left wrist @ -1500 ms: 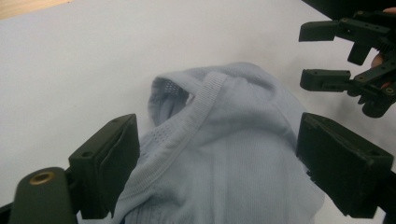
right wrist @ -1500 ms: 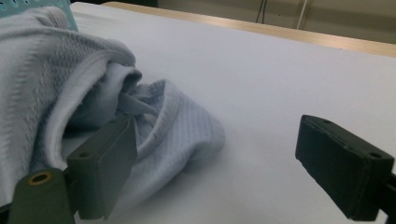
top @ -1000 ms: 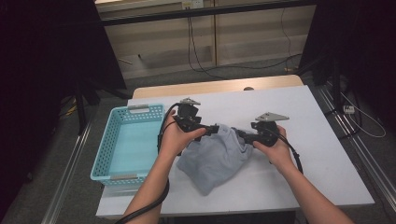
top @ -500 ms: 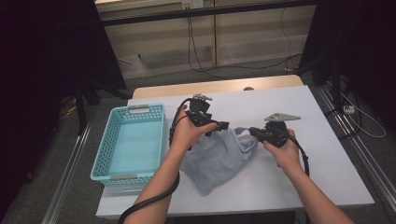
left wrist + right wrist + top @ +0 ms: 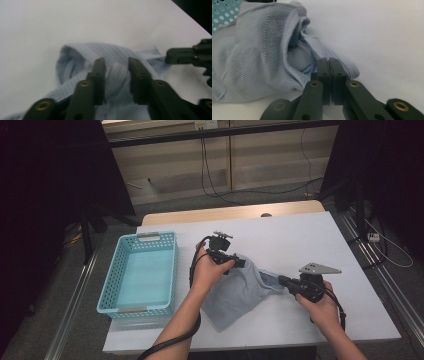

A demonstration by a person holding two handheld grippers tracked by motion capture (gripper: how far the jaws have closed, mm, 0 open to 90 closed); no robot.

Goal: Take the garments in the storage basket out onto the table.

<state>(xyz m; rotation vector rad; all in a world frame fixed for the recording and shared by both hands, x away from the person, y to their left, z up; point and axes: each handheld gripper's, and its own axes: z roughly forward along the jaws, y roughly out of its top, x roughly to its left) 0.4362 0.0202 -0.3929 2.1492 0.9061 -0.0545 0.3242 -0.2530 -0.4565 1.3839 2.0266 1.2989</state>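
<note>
— Where's the garment right now?

— The pale blue knit garment (image 5: pixel 235 292) lies crumpled on the white table (image 5: pixel 300 240), roughly midway along it and nearer the front edge than the back. Its lower corner points toward the front edge.

— And the basket?

— The turquoise plastic basket (image 5: pixel 140 270) sits by the table's left edge, just beside the garment, not touching it as far as I can tell.

— What's the left gripper doing?

— The left gripper (image 5: pixel 116 75) is at the garment's upper edge. Its jaws have just been closing, and in the left gripper view a ribbed fold of the fabric bulges between the two pads, pinched there. So it's grasping the garment.

— The right one?

— The right gripper (image 5: pixel 329 75) is at the garment's right side, toward the table's right edge. Its jaws are pressed together, and in the right gripper view a thin hem of the cloth runs in at their tips. From above, the fabric stretches in a point toward it (image 5: pixel 280 281), so it looks clenched on that edge.

— Are the two grippers close?

— Apart, with the garment spread between them.
</note>
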